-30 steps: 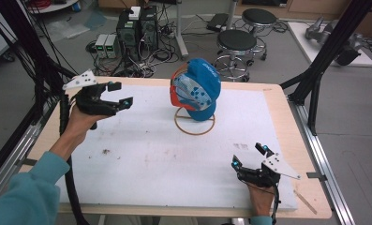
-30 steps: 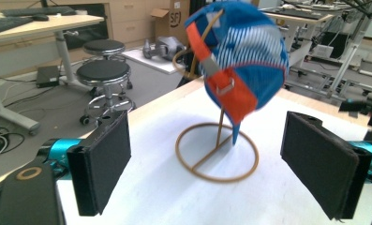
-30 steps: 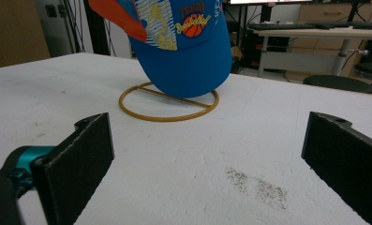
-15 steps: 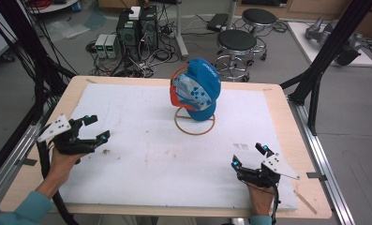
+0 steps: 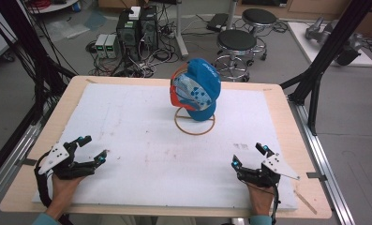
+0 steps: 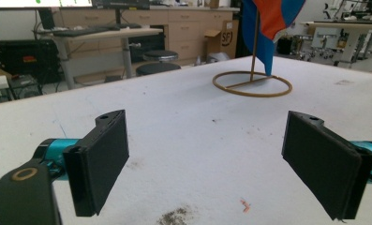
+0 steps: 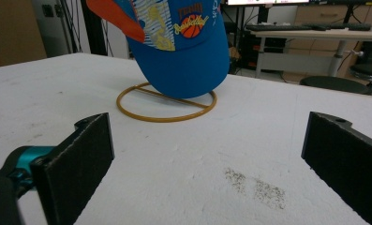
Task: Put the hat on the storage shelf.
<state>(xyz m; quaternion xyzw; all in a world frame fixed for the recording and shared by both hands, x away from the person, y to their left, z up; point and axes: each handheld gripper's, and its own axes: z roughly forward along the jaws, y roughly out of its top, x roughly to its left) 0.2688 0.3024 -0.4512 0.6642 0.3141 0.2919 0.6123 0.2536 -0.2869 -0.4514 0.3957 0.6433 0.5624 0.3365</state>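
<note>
Holding your left hand-held gripper [image 5: 91,149] and right hand-held gripper [image 5: 248,156] released at the near corners of the white surface [image 5: 141,140], you face the blue cap [image 5: 197,89] on its ring stand [image 5: 194,123], far centre.

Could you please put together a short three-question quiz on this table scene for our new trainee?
1. True or false: the blue cap lies flat on the white mat.
2. Multiple choice: the left tongs are (A) shut on the cap, (B) open with nothing between the jaws, (C) shut on the stand.
3. Fill in: the base of the cap's stand is a gold wire ____ resting on the mat.

Key
1. False: the cap hangs on the stand above the mat.
2. B. The right tongs are open too, near the mat's front right corner.
3. Ring.
</note>
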